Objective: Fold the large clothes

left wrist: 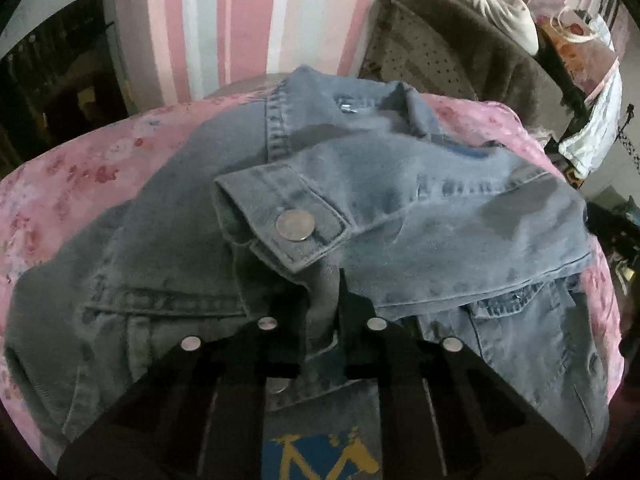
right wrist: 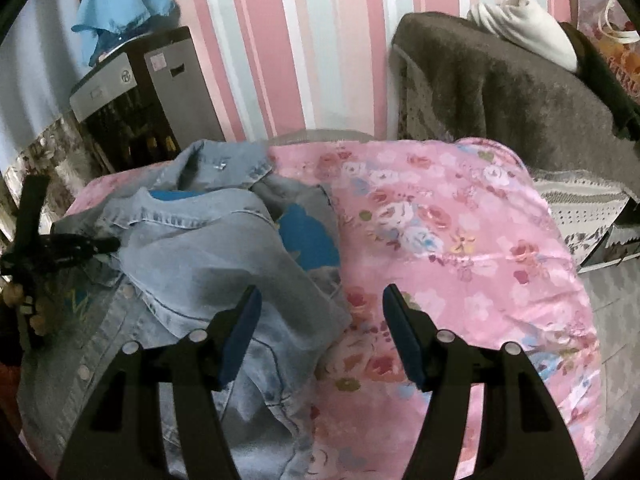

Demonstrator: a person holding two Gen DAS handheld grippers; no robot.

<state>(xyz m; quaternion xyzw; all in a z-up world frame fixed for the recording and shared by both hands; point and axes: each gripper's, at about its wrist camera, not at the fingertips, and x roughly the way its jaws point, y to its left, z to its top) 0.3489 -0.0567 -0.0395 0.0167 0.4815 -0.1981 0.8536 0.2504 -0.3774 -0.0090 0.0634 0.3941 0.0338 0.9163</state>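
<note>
Jacket (left wrist: 400, 208): one, pinched by left gripper (left wrist: 326, 304).

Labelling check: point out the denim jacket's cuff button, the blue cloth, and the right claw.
Round metal cuff button (left wrist: 295, 225), left wrist view, button face.
Draped blue cloth (right wrist: 120, 4), right wrist view, its middle.
Right claw (right wrist: 322, 300), right wrist view, between fingertips.

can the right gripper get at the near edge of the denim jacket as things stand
Probably yes: the right gripper is open and empty, and the denim jacket edge lies just below it on the pink floral cover, nothing between.
</note>
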